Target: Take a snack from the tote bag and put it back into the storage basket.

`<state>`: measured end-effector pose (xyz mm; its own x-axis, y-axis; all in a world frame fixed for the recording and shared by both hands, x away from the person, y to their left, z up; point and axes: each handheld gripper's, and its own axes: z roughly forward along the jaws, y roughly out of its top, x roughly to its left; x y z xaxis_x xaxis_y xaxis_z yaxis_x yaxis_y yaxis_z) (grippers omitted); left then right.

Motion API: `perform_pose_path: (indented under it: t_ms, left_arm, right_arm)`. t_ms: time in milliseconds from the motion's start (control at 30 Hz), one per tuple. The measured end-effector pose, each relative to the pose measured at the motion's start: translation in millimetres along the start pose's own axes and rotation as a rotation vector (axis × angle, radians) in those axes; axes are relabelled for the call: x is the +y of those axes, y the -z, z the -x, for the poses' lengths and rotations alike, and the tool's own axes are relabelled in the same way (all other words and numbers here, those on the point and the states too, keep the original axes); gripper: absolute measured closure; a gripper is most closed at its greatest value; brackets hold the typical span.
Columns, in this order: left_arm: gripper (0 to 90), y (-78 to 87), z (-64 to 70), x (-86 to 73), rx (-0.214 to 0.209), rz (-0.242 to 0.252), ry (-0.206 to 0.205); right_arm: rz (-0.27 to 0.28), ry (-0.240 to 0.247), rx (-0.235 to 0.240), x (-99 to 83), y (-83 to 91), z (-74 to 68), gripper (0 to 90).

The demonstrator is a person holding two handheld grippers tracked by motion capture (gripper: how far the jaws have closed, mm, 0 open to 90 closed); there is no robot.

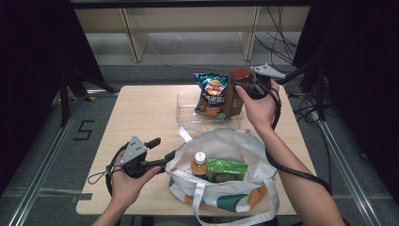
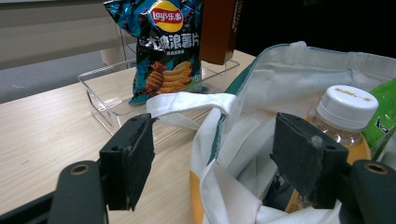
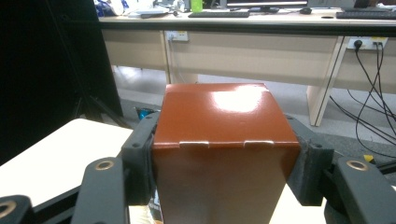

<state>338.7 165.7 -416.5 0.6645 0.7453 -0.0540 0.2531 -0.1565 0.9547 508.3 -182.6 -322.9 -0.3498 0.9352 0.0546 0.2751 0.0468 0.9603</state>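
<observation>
— Right gripper (image 1: 245, 84) clamps the brown box (image 1: 234, 92), upright at the tray's (image 1: 186, 109) right end.
— Lift straight, clear the chips (image 1: 211, 94); left gripper (image 1: 162, 151) waits spread at the bag (image 1: 226, 188) rim.

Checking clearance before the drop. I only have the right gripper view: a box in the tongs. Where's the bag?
Observer: The tote bag sits at the near edge of the table, mouth open, nearer the person than the brown box.
Operator: Left side?
Observer: Left tongs are open, straddling the bag's rim.
Operator: Room inside?
Observer: A white-capped bottle and a green packet lie in it.
</observation>
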Motion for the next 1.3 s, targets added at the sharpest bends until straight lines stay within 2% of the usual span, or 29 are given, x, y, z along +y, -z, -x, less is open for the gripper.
perform_pose_path:
  t_ms: [167, 233, 267, 400, 500, 600, 667, 800, 967, 1100, 1200, 1233, 1300]
  left_arm:
    - [29.2, 1.2, -0.8, 0.2, 0.004, 0.004, 0.003]
    - [29.2, 1.6, -1.0, 0.3, 0.005, 0.006, 0.005]
    - [29.1, 1.7, -1.1, 0.3, 0.004, 0.006, 0.003]
    - [29.2, 1.1, -1.2, 0.1, 0.003, 0.005, 0.004]
    - [29.2, 1.0, -1.0, 0.4, 0.003, 0.008, 0.005]
    - [29.2, 1.3, -1.0, 0.4, 0.003, 0.006, 0.003]
    - [29.2, 1.4, -1.2, 0.5, 0.005, 0.007, 0.005]
    - [29.2, 1.7, -1.7, 0.7, 0.004, 0.007, 0.002]
    - [29.2, 1.4, -1.1, 0.4, 0.003, 0.007, 0.002]
    - [29.1, 1.7, -1.6, 0.4, 0.003, 0.006, 0.003]
    - [29.2, 1.8, -1.1, 0.7, 0.003, 0.007, 0.002]
    - [29.2, 1.9, -0.9, 0.8, 0.004, 0.007, 0.001]
    - [29.1, 1.8, -1.1, 0.6, 0.003, 0.006, 0.000]
  right_arm:
    - [0.002, -0.018, -0.007, -0.8, -3.6, -2.1, 39.1]
    - [-0.005, -0.011, -0.017, -1.3, -4.3, -2.0, 39.1]
    - [-0.002, 0.011, -0.023, -1.7, -5.1, -1.1, 39.2]
    - [-0.015, -0.013, -0.031, -3.4, -6.6, -3.4, 39.1]
    - [-0.011, 0.005, -0.036, -5.7, -10.4, -2.9, 39.1]
    - [-0.019, -0.018, -0.037, -6.8, -11.8, -4.7, 39.1]
    - [-0.023, 0.005, -0.039, -8.6, -13.0, -2.3, 39.1]
    - [-0.027, -0.018, -0.049, -10.9, -15.7, -2.2, 39.1]
    - [-0.040, -0.006, -0.051, -14.5, -18.9, 0.8, 39.1]
    - [-0.041, -0.025, -0.051, -16.6, -20.5, -0.6, 39.1]
    - [-0.041, -0.005, -0.059, -19.1, -21.5, 0.9, 39.1]
    - [-0.041, -0.031, -0.059, -19.7, -22.1, -1.0, 39.0]
    - [-0.050, 0.002, -0.063, -21.1, -22.3, 1.1, 39.1]
